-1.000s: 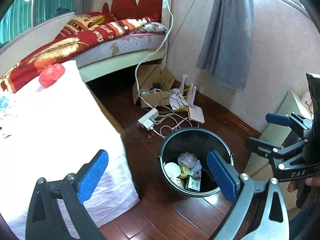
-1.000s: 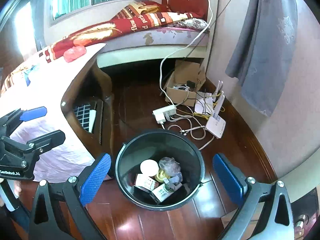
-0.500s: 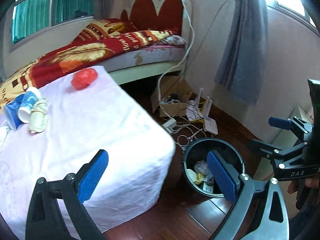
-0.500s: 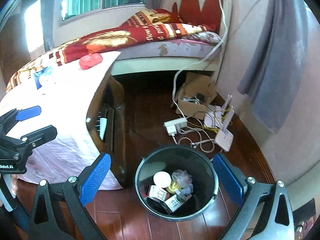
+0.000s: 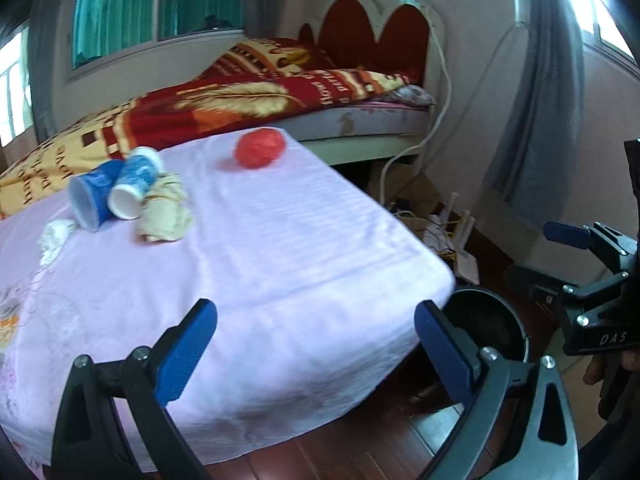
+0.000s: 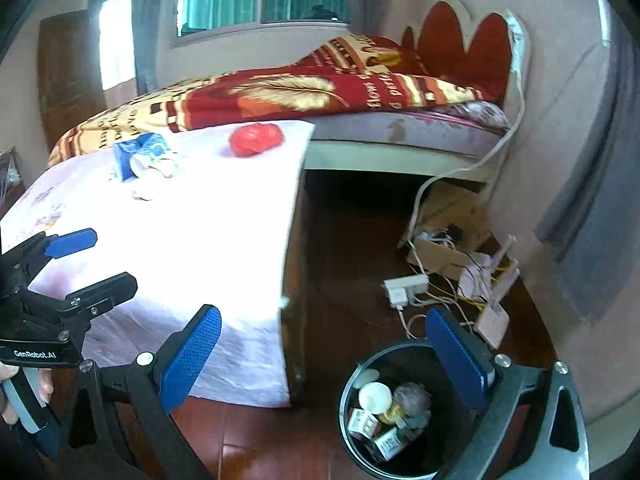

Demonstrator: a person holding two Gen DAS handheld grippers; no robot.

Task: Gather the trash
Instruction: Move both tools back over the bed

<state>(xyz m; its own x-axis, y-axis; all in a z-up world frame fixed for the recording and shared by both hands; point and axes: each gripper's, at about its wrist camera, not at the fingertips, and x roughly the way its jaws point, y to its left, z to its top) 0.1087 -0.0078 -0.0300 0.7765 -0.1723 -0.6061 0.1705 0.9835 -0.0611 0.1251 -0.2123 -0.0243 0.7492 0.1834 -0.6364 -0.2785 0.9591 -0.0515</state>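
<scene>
both tongs, left tongs point(image 5: 316, 344) and right tongs point(image 6: 324, 348), spread wide, empty. approach cups point(image 5: 114, 192) on surface point(image 5: 280, 248) low, square, before closing; bin point(image 6: 400, 412) nearby.

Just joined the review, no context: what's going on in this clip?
A person holding a gripper in each hand is clearing trash off a cloth-covered table. Both the left gripper and right gripper are empty, jaws open. The left one points at the tabletop, where two blue cups, crumpled paper and a red wad wait. The bin on the floor beside the table already holds some trash.
</scene>
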